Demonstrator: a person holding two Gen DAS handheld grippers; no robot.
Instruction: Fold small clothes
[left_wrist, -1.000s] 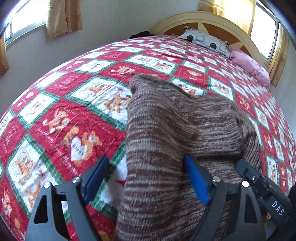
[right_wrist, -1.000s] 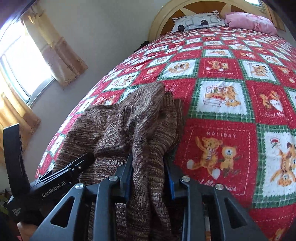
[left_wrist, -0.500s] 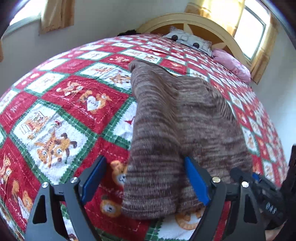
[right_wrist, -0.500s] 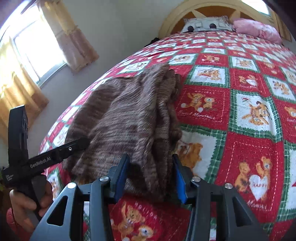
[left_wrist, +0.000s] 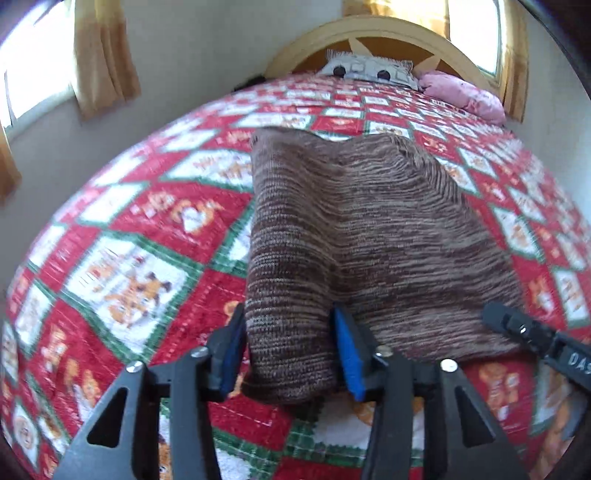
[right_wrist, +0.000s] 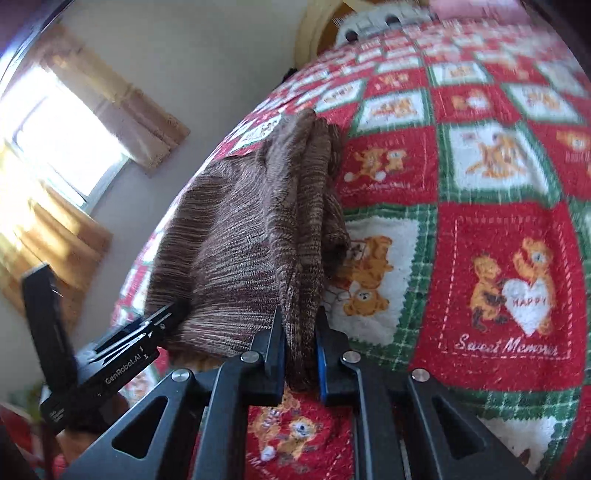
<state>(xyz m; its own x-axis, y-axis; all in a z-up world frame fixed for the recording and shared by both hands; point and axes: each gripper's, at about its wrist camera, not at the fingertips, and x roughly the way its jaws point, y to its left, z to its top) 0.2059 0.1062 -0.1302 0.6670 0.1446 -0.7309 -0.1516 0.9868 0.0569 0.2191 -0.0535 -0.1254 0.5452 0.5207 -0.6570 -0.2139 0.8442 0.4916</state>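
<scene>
Brown-and-tan striped knit sweater (left_wrist: 369, 236) (right_wrist: 243, 236): one item, soft marled yarn with fine horizontal banding in dark brown, tan and cream. Lies on the red, white and green patchwork bed quilt (left_wrist: 140, 229) (right_wrist: 498, 221), lengthwise from the near edge toward the far headboard end. Folded over on itself; a doubled panel forms a thicker band along the left side in the left wrist view, with a shallow crease beside it. The right edge, seen from the right wrist view, shows several stacked, bunched layers. Near hem corners are raised slightly off the quilt; the far end rests flat. Far outline roughly straight; surface blurred in places.
</scene>
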